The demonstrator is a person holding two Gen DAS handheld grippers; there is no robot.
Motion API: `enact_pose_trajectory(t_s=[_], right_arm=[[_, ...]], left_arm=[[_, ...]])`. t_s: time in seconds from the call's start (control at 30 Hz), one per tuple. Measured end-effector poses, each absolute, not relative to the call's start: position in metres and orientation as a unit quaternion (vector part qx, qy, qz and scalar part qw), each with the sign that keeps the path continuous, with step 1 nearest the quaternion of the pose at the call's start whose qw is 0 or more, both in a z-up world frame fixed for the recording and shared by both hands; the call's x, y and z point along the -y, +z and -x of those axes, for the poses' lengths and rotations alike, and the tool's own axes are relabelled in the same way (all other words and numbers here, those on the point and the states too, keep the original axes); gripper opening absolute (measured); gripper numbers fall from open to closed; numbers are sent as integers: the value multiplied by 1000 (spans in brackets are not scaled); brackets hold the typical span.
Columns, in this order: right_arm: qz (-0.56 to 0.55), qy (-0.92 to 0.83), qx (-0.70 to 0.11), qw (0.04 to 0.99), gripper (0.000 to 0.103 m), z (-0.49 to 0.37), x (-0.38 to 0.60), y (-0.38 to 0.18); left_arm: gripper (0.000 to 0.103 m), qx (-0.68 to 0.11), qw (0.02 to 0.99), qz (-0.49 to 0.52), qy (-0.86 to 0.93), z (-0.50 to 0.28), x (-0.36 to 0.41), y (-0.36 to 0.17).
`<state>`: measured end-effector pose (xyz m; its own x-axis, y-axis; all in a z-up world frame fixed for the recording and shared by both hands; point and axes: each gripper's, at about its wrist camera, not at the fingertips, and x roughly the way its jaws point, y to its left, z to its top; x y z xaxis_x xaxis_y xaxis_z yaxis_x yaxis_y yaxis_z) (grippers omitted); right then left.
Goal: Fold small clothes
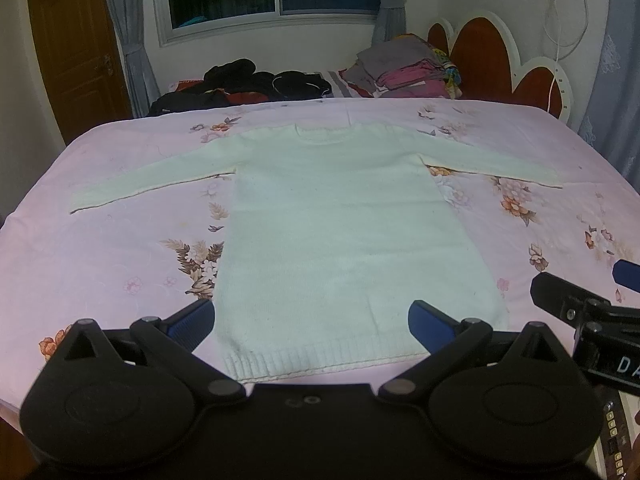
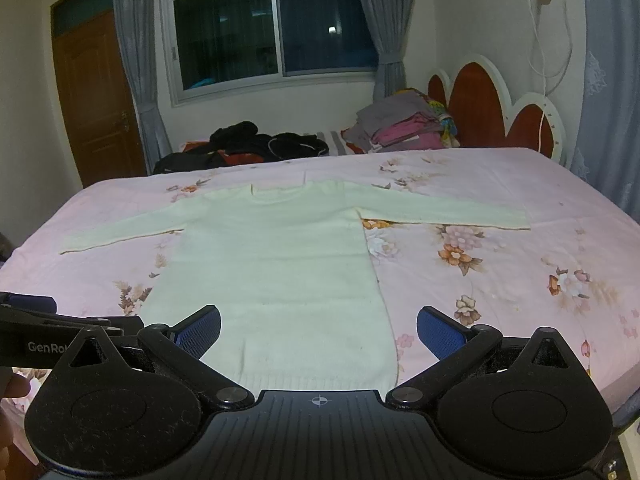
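Pale cream knit long-sleeved sweater (image 1: 340, 220) lies flat on pink floral bedsheet (image 1: 100, 260), unfolded. Left gripper (image 1: 312, 322) and right gripper (image 2: 319, 330) hover spread, empty. Next: pinch a sleeve, fold inward.

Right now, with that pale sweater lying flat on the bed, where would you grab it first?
Probably a cuff. The sweater lies flat with both sleeves spread sideways, so the left sleeve's cuff is a free edge. I would bring the open left claw in from the outer left side, pinch it and fold it across the body.
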<state>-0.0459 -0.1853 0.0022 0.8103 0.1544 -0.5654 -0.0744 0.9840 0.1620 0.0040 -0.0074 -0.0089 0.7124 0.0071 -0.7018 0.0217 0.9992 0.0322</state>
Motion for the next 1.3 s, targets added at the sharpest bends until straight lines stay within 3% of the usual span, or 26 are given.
enact_pose_trajectory(t_s=[0.73, 1.3], right_arm=[[-66, 54, -303, 949, 103, 35, 187, -1], [-74, 12, -301, 951, 103, -42, 220, -14]], left_arm=[[103, -379, 926, -9, -5, -16, 7, -11], [103, -365, 930, -41, 23, -100, -2, -19]])
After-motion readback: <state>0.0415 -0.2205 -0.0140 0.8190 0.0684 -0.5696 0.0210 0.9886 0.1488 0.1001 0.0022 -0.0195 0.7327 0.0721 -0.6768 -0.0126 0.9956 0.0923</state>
